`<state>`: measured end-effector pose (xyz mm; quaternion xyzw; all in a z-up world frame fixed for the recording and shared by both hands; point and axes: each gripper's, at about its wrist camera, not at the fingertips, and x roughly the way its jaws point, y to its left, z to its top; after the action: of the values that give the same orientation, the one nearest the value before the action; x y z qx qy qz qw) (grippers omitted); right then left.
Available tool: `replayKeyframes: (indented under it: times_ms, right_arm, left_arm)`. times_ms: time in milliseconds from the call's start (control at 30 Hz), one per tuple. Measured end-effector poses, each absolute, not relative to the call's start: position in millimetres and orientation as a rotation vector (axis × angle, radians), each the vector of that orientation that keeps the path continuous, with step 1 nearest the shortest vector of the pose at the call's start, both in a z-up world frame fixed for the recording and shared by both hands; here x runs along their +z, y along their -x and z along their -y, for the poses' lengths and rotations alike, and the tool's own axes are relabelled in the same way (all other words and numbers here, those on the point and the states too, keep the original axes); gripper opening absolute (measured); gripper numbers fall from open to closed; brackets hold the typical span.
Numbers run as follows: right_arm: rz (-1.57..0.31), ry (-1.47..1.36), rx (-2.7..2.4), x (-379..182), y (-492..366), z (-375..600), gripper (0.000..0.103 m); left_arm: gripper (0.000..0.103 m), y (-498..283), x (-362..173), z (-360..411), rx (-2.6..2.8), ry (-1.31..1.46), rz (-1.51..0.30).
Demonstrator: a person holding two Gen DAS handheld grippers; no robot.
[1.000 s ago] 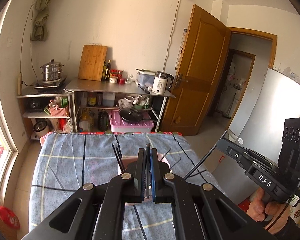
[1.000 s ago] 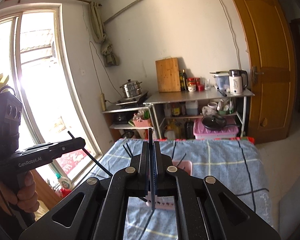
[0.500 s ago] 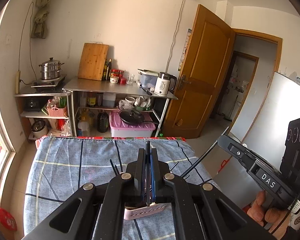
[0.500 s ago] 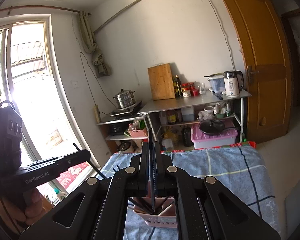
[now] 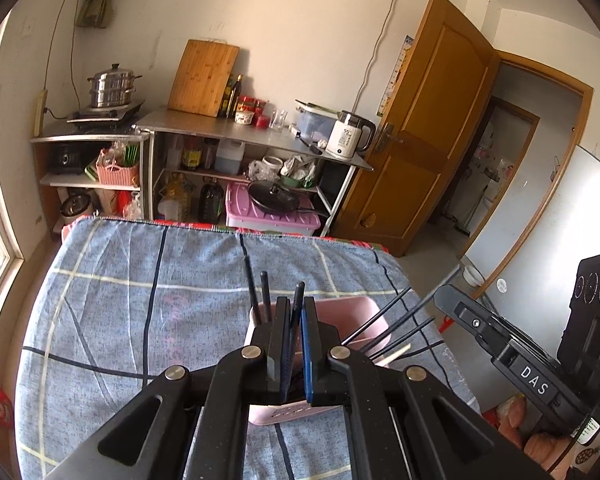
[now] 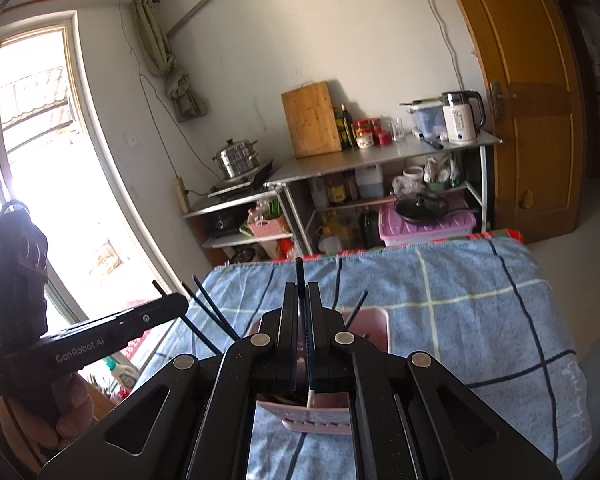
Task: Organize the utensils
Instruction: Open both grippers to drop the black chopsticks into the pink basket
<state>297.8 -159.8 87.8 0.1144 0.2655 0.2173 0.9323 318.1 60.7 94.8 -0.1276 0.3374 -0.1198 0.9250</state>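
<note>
- Over the pink utensil holder (image 5: 332, 312) on the blue checked cloth (image 5: 140, 300), I have both grippers hanging close together, each one pinched tight on a single black chopstick.
- On my left gripper (image 5: 296, 344) the jaws stand nearly shut with a chopstick (image 5: 298, 300) clamped between the blue pads, its upper end poking up past the fingers.
- On my right gripper (image 6: 302, 332) the jaws are likewise closed on a chopstick (image 6: 299, 280), held roughly upright; its lower end is hidden behind the fingers.
- Several more chopsticks (image 5: 256, 292) already stand in the holder, some leaning out to the side (image 5: 384, 316), so the task looks well along.
- Below my right gripper the holder (image 6: 376, 320) sits almost directly under the tips, though I cannot tell which compartment I am over, since the fingers block it.
- To do this step well, I would keep each stick near vertical, lower until its end is inside the rim, and only then ease the jaws apart.
- I would release one stick at a time and steer clear of the leaning ones, which could get knocked out or tip the light holder.
</note>
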Motion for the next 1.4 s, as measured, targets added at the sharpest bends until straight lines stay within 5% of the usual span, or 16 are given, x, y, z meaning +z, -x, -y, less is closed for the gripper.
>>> replayKeyframes:
  times_ms: [300, 467, 900, 1400]
  right_arm:
    - [-0.590, -0.172, 0.464, 76.8, -293.7, 153.8, 0.001]
    - [-0.564, -0.182, 0.465, 84.5, -281.6, 162.3, 0.004]
    - [-0.544, -0.173, 0.464, 75.9, -221.4, 181.7, 0.009]
    - [-0.593, -0.172, 0.438, 31.3, -150.5, 202.9, 0.018]
  left_arm:
    - [0.006, -315.4, 76.5, -65.5, -0.241, 0.274, -0.715]
    - [0.023, -301.0, 86.7, -69.2, -0.224, 0.259, -0.669]
    - [0.024, -224.5, 86.5, -65.3, -0.222, 0.230, -0.584]
    - [0.024, -135.3, 23.3, -28.6, -0.243, 0.188, -0.622]
